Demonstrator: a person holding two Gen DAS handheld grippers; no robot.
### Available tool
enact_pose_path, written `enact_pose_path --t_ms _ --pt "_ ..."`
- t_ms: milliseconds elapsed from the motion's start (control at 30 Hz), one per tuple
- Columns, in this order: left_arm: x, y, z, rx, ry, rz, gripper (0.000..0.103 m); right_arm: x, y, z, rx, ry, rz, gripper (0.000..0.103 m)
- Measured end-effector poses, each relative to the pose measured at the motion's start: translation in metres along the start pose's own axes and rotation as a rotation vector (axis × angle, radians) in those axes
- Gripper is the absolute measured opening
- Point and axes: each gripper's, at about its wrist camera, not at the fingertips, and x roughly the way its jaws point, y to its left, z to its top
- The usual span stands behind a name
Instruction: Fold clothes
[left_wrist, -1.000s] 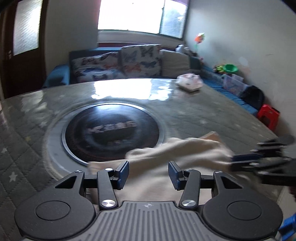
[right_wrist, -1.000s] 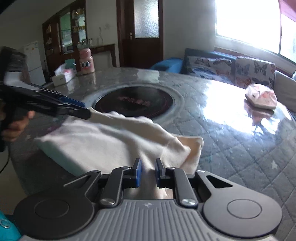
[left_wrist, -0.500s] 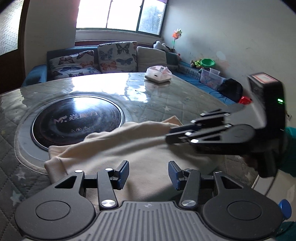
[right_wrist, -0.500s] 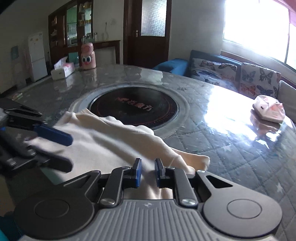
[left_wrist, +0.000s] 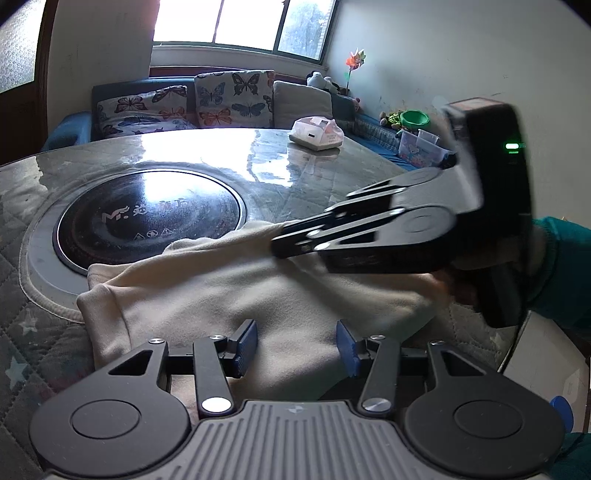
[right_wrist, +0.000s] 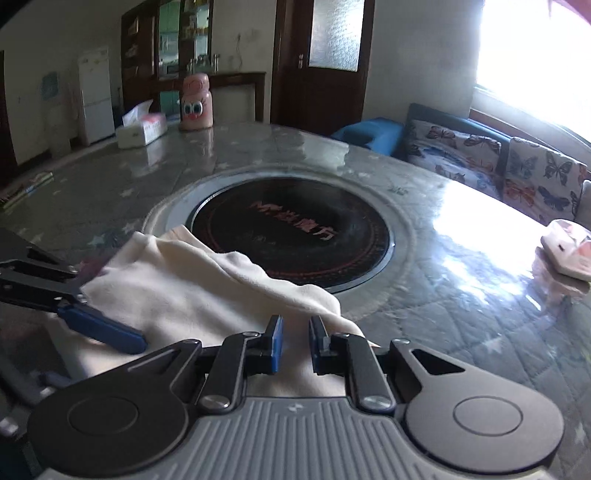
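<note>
Left gripper (left_wrist: 295, 341) half open over the near part of the cream garment (left_wrist: 258, 291), nothing between its blue pads; right gripper (right_wrist: 295, 341) nearly closed, a fold of the same cloth apparently pinched between its pads. Garment lying bunched on the near part of the glass-topped table (left_wrist: 332, 173), far edge lapping the rim of the dark round hob (left_wrist: 147, 218), pink packet (left_wrist: 317, 131) well apart at the far right. Probably light, soft and limp, sagging wherever unsupported, slippery on glass; best taken at a hem or corner, pinching a doubled edge.
</note>
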Motion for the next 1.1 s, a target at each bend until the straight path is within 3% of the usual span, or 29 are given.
enact_pose_path --t_ms 200,400,600,800,1100 --pt "-0.005 0.004 0.001 -0.01 -0.012 -0.002 0.052 0.002 -0.006 0.006 0.046 0.001 -0.001 0.013" --pt "-0.021 0.011 0.001 -0.022 -0.046 0.031 0.053 -0.034 0.009 -0.006 -0.012 -0.009 0.034 0.014" --pt "-0.027 0.016 -0.011 -0.04 -0.029 0.053 0.053 -0.067 0.027 -0.033 -0.036 -0.005 0.063 0.014" --pt "-0.026 0.01 -0.022 0.013 -0.028 0.07 0.054 -0.075 0.037 -0.057 -0.021 -0.011 0.031 0.014" --pt "-0.036 -0.003 -0.012 0.045 -0.07 0.068 0.054 -0.103 0.03 -0.058 0.009 -0.066 -0.025 0.014"
